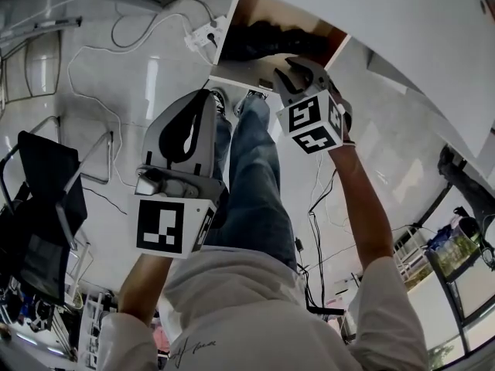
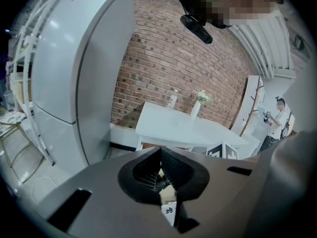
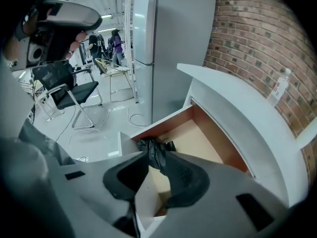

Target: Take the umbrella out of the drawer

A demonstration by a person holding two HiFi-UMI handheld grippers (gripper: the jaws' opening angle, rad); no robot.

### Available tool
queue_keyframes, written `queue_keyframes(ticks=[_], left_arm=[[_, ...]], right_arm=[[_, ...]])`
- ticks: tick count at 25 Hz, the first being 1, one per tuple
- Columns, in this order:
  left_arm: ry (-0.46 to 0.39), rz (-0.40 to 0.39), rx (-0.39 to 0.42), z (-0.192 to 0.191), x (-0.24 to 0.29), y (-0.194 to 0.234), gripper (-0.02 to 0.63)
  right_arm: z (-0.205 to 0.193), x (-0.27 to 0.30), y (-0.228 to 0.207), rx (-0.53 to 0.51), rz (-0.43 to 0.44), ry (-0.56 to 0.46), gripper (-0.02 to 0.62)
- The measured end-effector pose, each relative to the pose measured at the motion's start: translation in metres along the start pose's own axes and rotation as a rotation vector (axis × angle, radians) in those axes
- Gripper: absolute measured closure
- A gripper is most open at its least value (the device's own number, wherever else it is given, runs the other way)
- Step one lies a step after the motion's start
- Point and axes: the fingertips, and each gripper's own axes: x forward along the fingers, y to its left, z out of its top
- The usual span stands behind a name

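Note:
A black folded umbrella lies in the open wooden drawer under the white table, at the top of the head view. My right gripper hangs just above the drawer's near right corner and points steeply down. In the right gripper view the umbrella bunches at the drawer's near end, just beyond the right gripper, whose jaws stand apart with no pad pressing on it. My left gripper is held lower left, away from the drawer, shut with nothing in it. Its tips meet.
The white tabletop overhangs the drawer. A power strip and cables lie on the floor beside it. A black chair stands at the left. A grey fridge is beyond the drawer, and a bottle stands on the table.

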Motion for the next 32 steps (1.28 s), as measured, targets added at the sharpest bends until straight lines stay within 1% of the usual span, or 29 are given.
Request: queue_keyframes(ticks=[4,9,12,16,19,27,32], left_arm=[[0.003,0.013,-0.016,-0.005,0.003,0.001,0.588],[0.012,0.025,0.035,-0.008,0.006,0.000,0.588],[0.016,0.030,0.045,-0.010,0.008,0.001,0.588],[0.020,0.037,0.015,-0.016,0.009,0.005,0.588],[0.016,0.038,-0.010,-0.018,0.010,0.006,0.588],[0.020,0.036,-0.044,-0.025,0.012,0.011,0.588],[0.014,0.033,-0.043,-0.025,0.011,0.012,0.588]], right_arm=[[-0.007,0.012,-0.002,-0.040,0.008,0.029,0.475],[-0.018,0.029,-0.006,-0.089,0.011,0.070,0.462],[-0.025,0.040,-0.008,-0.105,0.019,0.093,0.459],[-0.033,0.053,-0.011,-0.128,0.022,0.117,0.457],[-0.036,0.061,-0.013,-0.144,0.028,0.135,0.437],[-0.048,0.084,-0.012,-0.223,0.033,0.183,0.406],[-0.058,0.099,-0.013,-0.273,0.036,0.218,0.393]])
